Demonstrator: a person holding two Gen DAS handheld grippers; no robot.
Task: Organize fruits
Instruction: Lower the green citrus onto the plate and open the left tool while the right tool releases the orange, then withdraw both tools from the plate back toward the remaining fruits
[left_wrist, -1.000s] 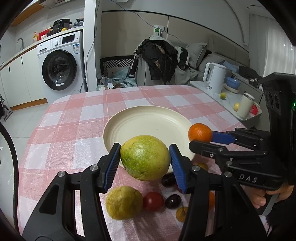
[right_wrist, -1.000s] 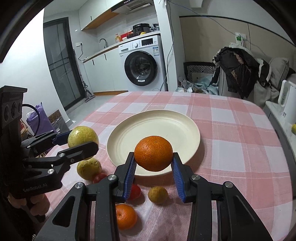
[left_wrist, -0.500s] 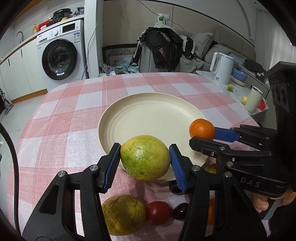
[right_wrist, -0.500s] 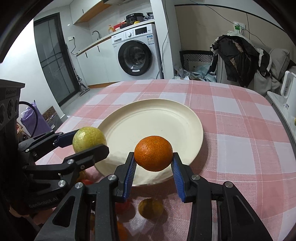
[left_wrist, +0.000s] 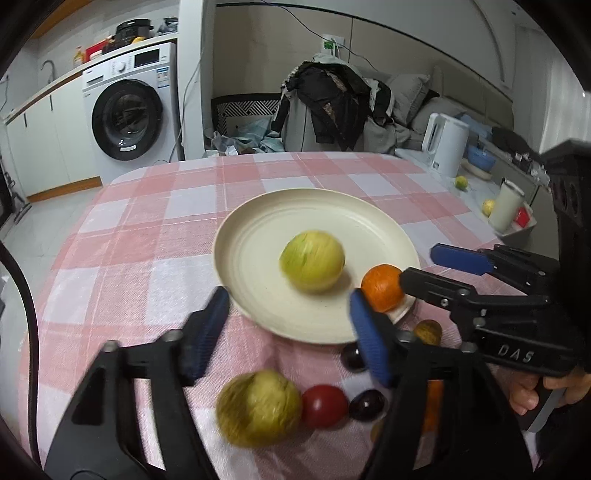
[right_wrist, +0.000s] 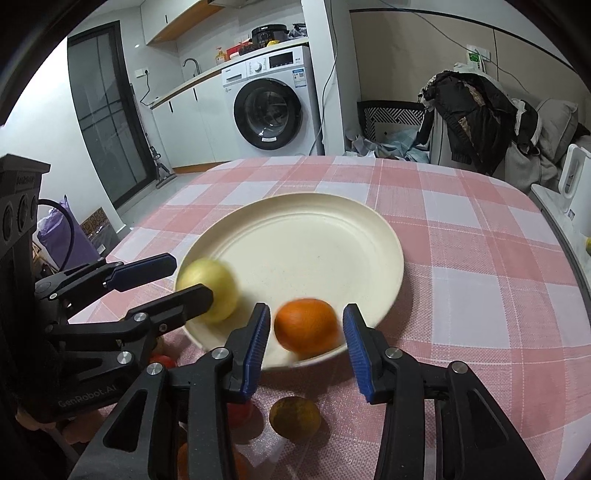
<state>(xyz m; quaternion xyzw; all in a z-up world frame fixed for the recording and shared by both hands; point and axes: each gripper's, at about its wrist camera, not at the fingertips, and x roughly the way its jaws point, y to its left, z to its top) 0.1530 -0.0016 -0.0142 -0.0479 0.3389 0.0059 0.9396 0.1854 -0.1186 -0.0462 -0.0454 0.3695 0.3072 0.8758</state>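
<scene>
Releasing step: left hand-held gripper (left_wrist: 288, 325) opening, green fruit (left_wrist: 312, 260) free on plate (left_wrist: 255, 229); right hand-held gripper (right_wrist: 306, 338) opening, orange (right_wrist: 306, 328) loose between jaws at rim. Next, likely: fruits remaining on table (left_wrist: 147, 221).

Your black, blue-padded left tongs (left_wrist: 288, 326) and right tongs (right_wrist: 306, 349) angle downward, both opening, gripping nothing.

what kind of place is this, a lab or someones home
Most likely a home, an open kitchen and living area. A washing machine sits under a kitchen counter with a sink tap, clothes are piled on a chair, and the table wears a pink checked cloth.
</scene>
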